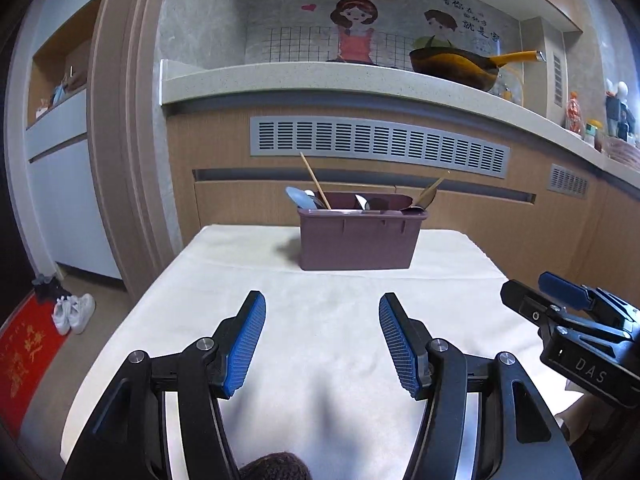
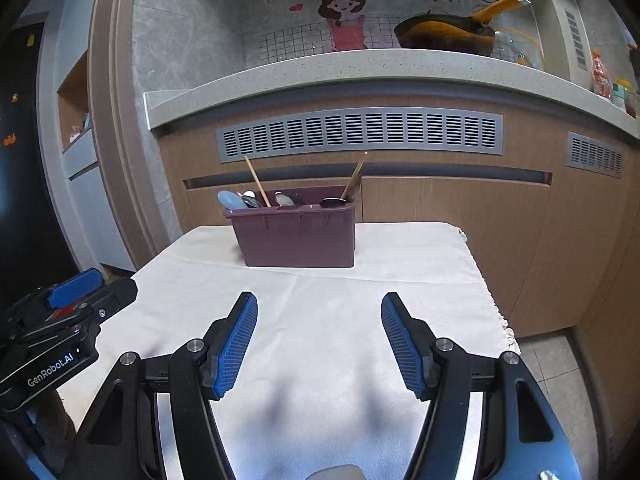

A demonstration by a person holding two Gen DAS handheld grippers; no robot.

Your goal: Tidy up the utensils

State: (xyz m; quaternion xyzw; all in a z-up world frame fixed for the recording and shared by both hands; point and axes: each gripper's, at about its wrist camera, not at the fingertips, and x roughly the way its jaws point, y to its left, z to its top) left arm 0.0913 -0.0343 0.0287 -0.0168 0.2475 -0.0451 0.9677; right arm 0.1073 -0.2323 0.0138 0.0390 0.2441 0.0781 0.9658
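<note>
- Low over the near half of the tabletop point(image 1: 224, 280), the left claw point(image 1: 322, 312) has its blue-padded jaws spread wide, with only the cream cloth between them.
- Beside it, the right claw point(image 2: 319, 310) stands just as wide apart and grips nothing; its pads are clear of the cloth's far fold.
- Each claw shows in the other's view only as a black body with a blue pad at the picture's edge, the rest cut off.
- Beyond both claws, at the far end of the tabletop, stands the purple utensil caddy point(image 1: 360, 242), upright and well apart from either claw.
- A pale blue spoon point(image 1: 299, 197) leans out over the caddy's left corner, with metal spoon bowls point(image 2: 285, 199) beside it; how many there are is hard to make out.
- One wooden chopstick point(image 1: 314, 180) slants up from the left part, and wooden handles point(image 2: 353, 179) lean out at the right corner; their lower ends are hidden inside the caddy.
- Which inner compartment each piece sits in cannot be told from this low angle.
- Behind the caddy runs a wooden cabinet front with a grey vent grille point(image 1: 380, 146).
- Above that, on a stone ledge, rests a dark pan with a yellow handle point(image 1: 460, 66), partly hiding a glass lid.
- At the left view's lower left, white shoes point(image 1: 74, 314) lie on the floor beside a red mat, which the frame edge cuts off.
</note>
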